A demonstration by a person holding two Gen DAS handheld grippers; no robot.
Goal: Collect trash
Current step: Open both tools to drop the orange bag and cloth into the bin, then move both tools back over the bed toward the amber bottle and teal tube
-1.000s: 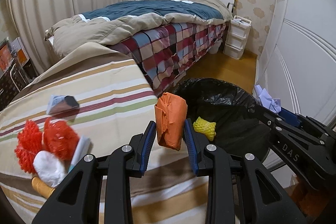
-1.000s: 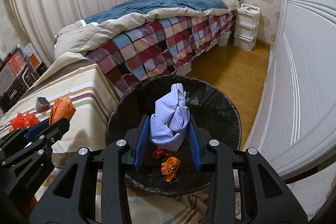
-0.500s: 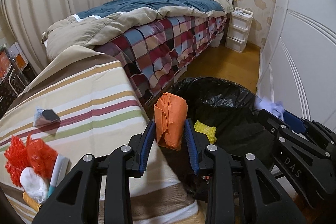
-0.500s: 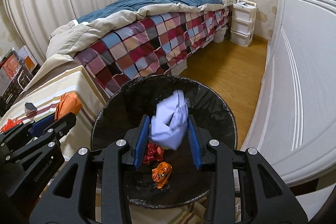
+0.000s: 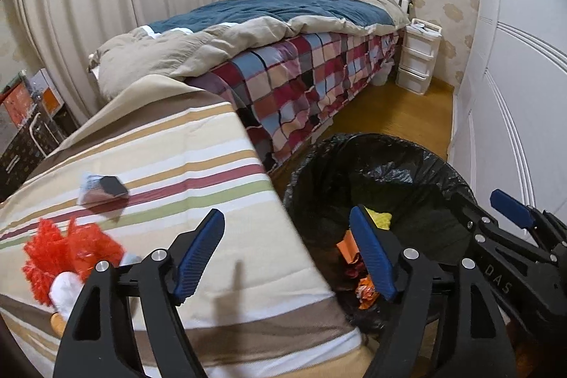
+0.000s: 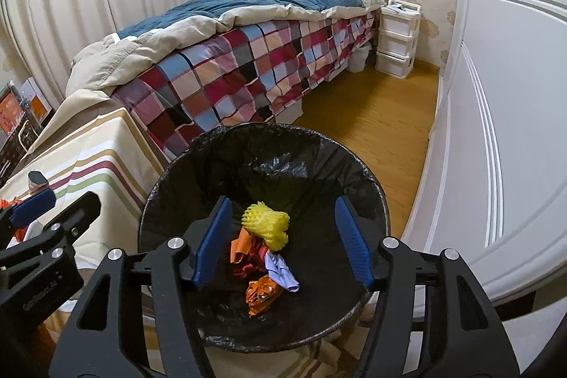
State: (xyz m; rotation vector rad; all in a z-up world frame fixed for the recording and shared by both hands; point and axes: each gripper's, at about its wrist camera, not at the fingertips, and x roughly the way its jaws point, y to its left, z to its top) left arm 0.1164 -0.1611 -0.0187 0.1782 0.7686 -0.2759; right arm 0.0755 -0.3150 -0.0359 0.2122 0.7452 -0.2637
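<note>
Hanging over the black-lined bin point(image 6: 264, 144), the right gripper point(image 6: 283, 236) has its blue pads spread wide with nothing pressed between them; its jaws have just been opening. Straight below the gap, on the bottom of the bin, lies the trash: a yellow foam net point(image 6: 267, 225) farthest from the camera, an orange paper point(image 6: 241, 245) just left of it, a pale purple wad point(image 6: 281, 275) nearer the gripper, and an orange crumpled wrapper point(image 6: 260, 294) touching that wad. All of it sits loose, well below the pads.

The left gripper point(image 5: 287, 254) is held over the edge where the striped cloth point(image 5: 198, 165) meets the bin point(image 5: 372, 147). Its jaws have also just been opening, and they stand apart with nothing held. Its right pad reaches over the bin, where the orange paper point(image 5: 345, 248) and the yellow foam net point(image 5: 381, 218) show beside it, down inside.

More trash is on the striped cloth to the left of that gripper: a red net point(image 5: 67, 254) with a white wad point(image 5: 65, 289) against it, both just beside the left finger, and a small dark packet point(image 5: 102, 188) farther up the cloth, apart from them.
</note>
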